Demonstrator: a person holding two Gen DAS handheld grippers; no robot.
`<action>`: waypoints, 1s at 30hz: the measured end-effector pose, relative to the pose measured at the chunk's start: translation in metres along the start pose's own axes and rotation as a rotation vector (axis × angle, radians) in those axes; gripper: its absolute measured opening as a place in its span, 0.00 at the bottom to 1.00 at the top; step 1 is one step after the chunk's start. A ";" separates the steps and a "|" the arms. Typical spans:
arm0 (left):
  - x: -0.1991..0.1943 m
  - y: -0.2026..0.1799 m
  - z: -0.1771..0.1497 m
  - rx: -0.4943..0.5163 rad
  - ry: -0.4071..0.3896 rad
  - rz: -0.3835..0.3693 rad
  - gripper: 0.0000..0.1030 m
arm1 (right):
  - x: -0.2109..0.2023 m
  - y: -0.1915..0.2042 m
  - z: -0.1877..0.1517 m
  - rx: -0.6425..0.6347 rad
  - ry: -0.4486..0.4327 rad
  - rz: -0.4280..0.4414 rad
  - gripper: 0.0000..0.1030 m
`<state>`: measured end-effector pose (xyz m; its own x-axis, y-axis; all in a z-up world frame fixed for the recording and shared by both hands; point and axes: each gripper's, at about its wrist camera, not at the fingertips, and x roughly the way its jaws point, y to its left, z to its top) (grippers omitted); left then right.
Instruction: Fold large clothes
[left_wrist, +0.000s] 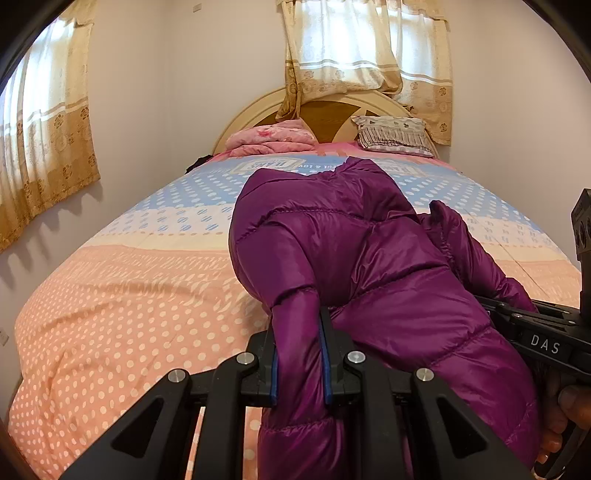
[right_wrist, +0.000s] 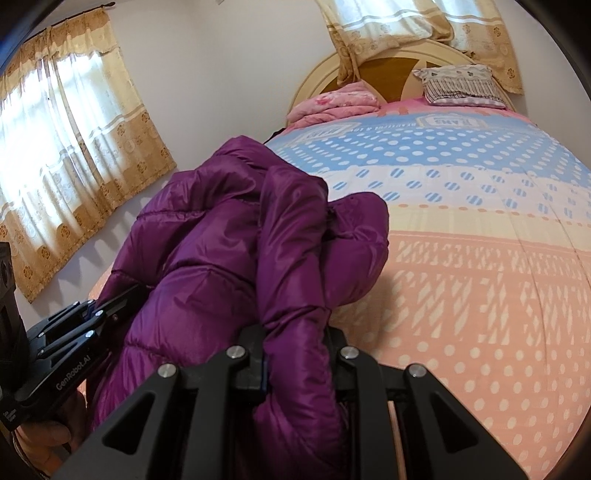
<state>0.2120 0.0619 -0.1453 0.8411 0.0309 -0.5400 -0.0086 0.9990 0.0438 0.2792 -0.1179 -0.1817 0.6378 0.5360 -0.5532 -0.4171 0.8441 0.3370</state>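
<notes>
The bed (left_wrist: 122, 295) lay mostly bare, its quilt free on both sides of the purple puffer jacket (left_wrist: 351, 251), with pillows near the headboard. The jacket, bunched over the foot end, ran lengthwise toward the headboard. The left gripper (left_wrist: 300, 354) and right gripper (right_wrist: 295, 354), pointing slightly downward, each clamped a fold of its near edge.

A bed (left_wrist: 122, 295) fills the room, covered by a dotted quilt (right_wrist: 480, 288) banded in peach, cream and blue. At its head stands an arched cream headboard (left_wrist: 258, 107) with a pink folded blanket (left_wrist: 271, 138) and a patterned pillow (left_wrist: 393, 134). Pale walls (left_wrist: 155, 92) carry two windows behind lace-edged beige curtains (left_wrist: 44, 122), with daylight glowing through.
</notes>
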 end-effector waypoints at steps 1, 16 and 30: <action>0.000 0.002 -0.002 -0.002 0.002 0.001 0.16 | 0.001 0.001 0.000 0.000 0.002 0.001 0.20; 0.022 0.014 -0.018 0.014 0.041 0.033 0.17 | 0.019 -0.003 -0.007 0.016 0.045 -0.006 0.20; 0.038 0.019 -0.032 0.006 0.067 0.065 0.39 | 0.029 -0.002 -0.016 0.019 0.063 -0.037 0.22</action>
<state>0.2269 0.0829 -0.1917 0.8007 0.0980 -0.5910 -0.0585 0.9946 0.0857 0.2883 -0.1041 -0.2110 0.6107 0.5025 -0.6120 -0.3808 0.8640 0.3295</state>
